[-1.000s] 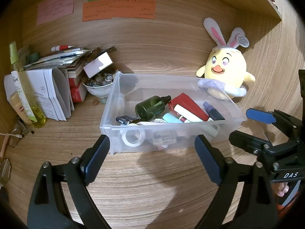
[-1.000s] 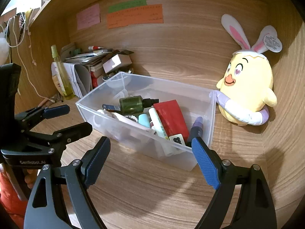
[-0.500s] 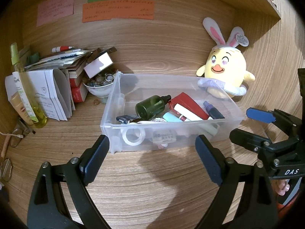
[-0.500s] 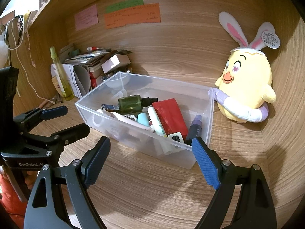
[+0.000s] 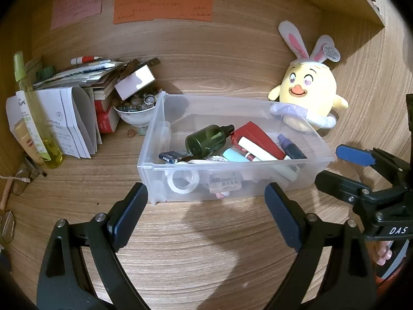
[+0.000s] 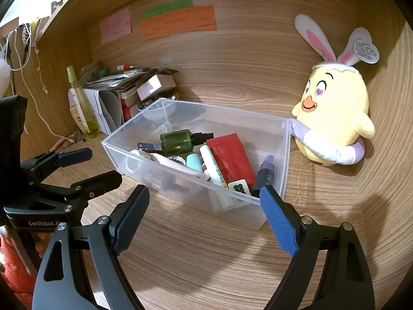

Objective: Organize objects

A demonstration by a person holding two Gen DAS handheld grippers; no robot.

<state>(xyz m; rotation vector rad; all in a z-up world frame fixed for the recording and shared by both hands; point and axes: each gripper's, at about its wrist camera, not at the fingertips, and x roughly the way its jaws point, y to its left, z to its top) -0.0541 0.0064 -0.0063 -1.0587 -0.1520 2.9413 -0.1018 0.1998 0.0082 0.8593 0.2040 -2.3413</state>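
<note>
Almost nothing has shifted over the last second: desk (image 5: pixel 206 245) and clear bin (image 5: pixel 258 188) sit as they did, both views only drifting a touch, so the sorting stands as it stood. My left gripper (image 5: pixel 204 214) hangs spread and empty short of the bin's near wall; my right gripper (image 6: pixel 204 219) likewise, spread wide, holding nothing, off the near right corner. The bin holds the small things together: red box (image 6: pixel 229 155), green bottle (image 5: pixel 206 140), white tube (image 6: pixel 214 168), purple-capped bottle (image 6: pixel 264 173), tape ring (image 5: pixel 183 180). That fits either a bin already filled or one waiting to be emptied and sorted. Plush chick (image 5: pixel 308 95) touches the far right corner. Writing: "DAS" on the right gripper body in the left view, "GenRobot.A…" on the left one in the right view; wall notes (image 5: pixel 162 7) too small to read.
</note>
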